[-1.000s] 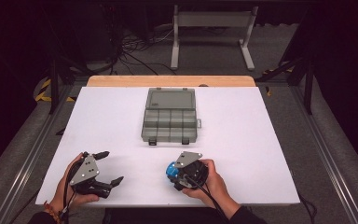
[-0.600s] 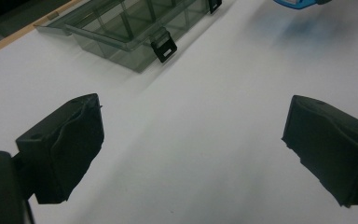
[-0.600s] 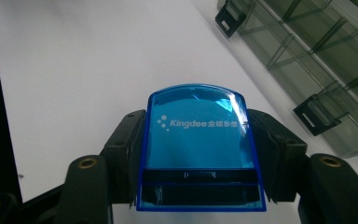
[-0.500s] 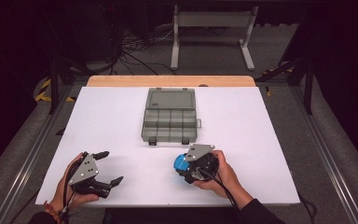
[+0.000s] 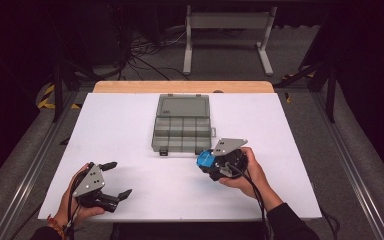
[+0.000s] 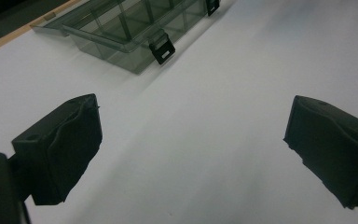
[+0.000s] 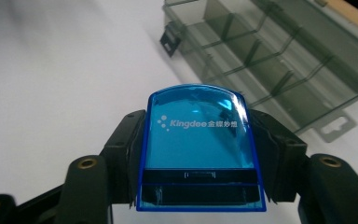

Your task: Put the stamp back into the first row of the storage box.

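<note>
My right gripper (image 5: 207, 162) is shut on a shiny blue plastic case (image 7: 199, 140) printed "Kingdee"; the two black jaws press its sides. It hovers just in front of the right front corner of an open grey compartment box (image 5: 182, 125) at the table's middle. In the right gripper view that box (image 7: 270, 51) lies ahead and to the right, its dividers and two latches showing. My left gripper (image 5: 117, 180) rests at the near left of the white table (image 5: 120, 125), jaws wide apart with bare table between them. The box's front corner (image 6: 135, 42) appears far ahead in the left gripper view.
The box's lid (image 5: 184, 106) lies flat behind its compartments. A wooden strip (image 5: 180, 86) runs along the table's far edge. Beyond it stand a metal frame (image 5: 227, 35) and cables on the floor.
My right gripper has carried the blue case up and to the right, closer to the box's front right corner. The left gripper has stayed put.
</note>
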`<control>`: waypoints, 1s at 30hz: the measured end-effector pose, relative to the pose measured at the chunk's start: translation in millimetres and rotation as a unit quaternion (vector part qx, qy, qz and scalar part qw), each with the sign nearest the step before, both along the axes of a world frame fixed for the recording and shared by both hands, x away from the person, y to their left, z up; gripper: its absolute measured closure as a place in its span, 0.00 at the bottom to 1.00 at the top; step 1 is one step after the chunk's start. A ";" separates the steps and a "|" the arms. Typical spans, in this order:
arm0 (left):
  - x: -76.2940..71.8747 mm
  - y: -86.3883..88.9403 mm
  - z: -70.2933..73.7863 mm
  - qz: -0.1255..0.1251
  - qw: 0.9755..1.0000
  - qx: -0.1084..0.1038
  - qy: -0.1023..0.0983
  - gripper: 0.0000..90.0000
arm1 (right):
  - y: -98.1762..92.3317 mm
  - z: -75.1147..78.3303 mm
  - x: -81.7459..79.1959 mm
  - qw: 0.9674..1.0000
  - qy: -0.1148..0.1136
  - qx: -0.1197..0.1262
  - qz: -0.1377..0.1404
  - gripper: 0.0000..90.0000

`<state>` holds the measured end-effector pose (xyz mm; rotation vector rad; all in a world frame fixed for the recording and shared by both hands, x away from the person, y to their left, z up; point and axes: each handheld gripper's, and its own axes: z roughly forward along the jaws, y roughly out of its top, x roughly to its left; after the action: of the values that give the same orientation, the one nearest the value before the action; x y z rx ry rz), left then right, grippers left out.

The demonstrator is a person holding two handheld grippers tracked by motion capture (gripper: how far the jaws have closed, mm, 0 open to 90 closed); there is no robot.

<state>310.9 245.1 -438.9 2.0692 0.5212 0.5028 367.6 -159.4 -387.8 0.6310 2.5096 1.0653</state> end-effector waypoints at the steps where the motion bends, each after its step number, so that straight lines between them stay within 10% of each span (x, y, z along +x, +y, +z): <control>1: 0.2 0.2 0.1 0.000 1.000 0.000 -0.002 0.05 | -3.1 3.5 5.6 1.000 -0.002 0.002 0.000 0.47; 11: 1.6 -1.4 -1.2 -0.004 1.000 0.002 0.001 0.05 | -12.4 22.8 44.7 1.000 -0.015 0.012 0.008 0.47; 30: 2.2 1.1 -0.7 -0.006 1.000 -0.003 0.003 0.05 | 22.2 25.4 126.8 0.999 -0.003 -0.050 0.017 0.47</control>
<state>313.1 246.2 -439.5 2.0678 0.5124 0.4886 494.4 -137.2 -362.4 0.5582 2.5576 0.9455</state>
